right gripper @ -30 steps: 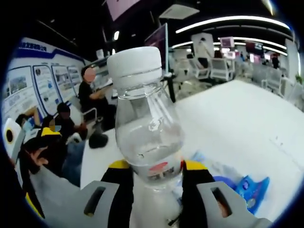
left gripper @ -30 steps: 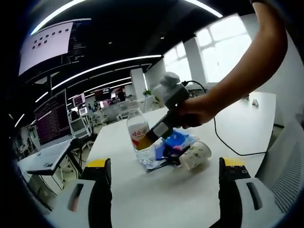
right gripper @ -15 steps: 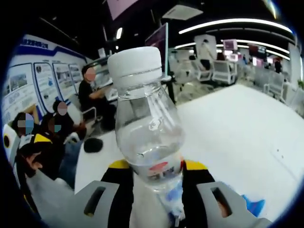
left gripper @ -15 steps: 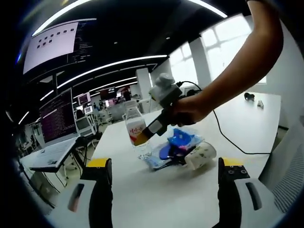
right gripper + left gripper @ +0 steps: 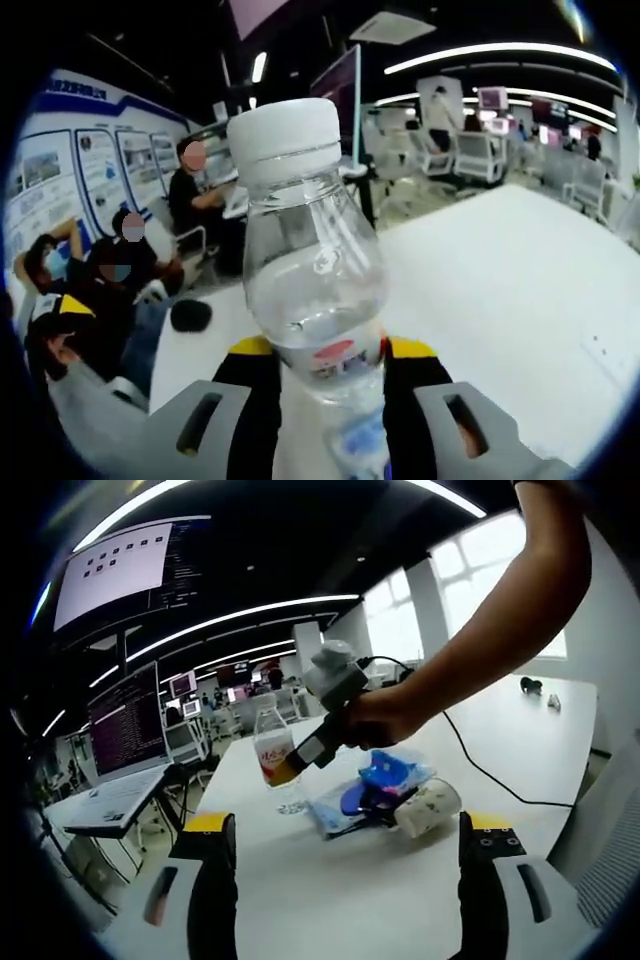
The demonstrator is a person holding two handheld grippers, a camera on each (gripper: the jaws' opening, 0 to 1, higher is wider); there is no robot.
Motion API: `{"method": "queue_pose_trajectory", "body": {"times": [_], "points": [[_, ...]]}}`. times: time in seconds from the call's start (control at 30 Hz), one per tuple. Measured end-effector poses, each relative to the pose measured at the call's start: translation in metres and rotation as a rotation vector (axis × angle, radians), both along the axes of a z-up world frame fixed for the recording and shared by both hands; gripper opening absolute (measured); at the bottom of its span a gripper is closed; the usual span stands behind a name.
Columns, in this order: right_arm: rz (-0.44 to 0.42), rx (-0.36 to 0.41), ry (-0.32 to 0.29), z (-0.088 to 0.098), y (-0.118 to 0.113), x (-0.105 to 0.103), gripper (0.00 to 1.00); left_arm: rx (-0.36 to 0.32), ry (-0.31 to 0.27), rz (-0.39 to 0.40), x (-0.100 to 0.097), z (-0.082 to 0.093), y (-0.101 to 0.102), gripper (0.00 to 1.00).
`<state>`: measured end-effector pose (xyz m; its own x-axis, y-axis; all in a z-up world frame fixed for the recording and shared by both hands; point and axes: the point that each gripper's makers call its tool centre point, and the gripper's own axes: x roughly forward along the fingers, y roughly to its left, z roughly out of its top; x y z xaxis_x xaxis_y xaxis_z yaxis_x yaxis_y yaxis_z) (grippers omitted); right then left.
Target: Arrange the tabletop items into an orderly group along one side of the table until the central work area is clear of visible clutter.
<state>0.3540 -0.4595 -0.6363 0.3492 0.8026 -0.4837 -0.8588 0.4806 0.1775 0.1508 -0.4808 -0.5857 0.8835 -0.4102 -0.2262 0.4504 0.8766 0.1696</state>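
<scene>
A clear plastic bottle [image 5: 312,300] with a white ribbed cap, rounded shoulder and a red-and-white label sits clamped between the right gripper's [image 5: 325,365] yellow-tipped jaws, which pinch its label band. In the left gripper view the same bottle [image 5: 276,763] is upright at the smooth white table's [image 5: 350,880] far-left part, with the hand [image 5: 385,718] behind it. Just beside it lie a crinkled blue wrapper [image 5: 372,785] and a paper cup [image 5: 428,808] tipped on its side, touching the wrapper. The left gripper [image 5: 340,855] hangs spread wide, holding nothing, over bare tabletop. A black cable [image 5: 490,780] trails across the table.
</scene>
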Motion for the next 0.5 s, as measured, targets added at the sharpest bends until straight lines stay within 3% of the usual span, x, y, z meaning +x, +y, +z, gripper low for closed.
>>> {"method": "queue_pose_trajectory", "body": {"times": [0.5], "points": [[-0.013,-0.014,-0.003,-0.014,0.015,0.031,0.35,0.001,0.007,0.007,0.001,0.0,0.003,0.9]]}}
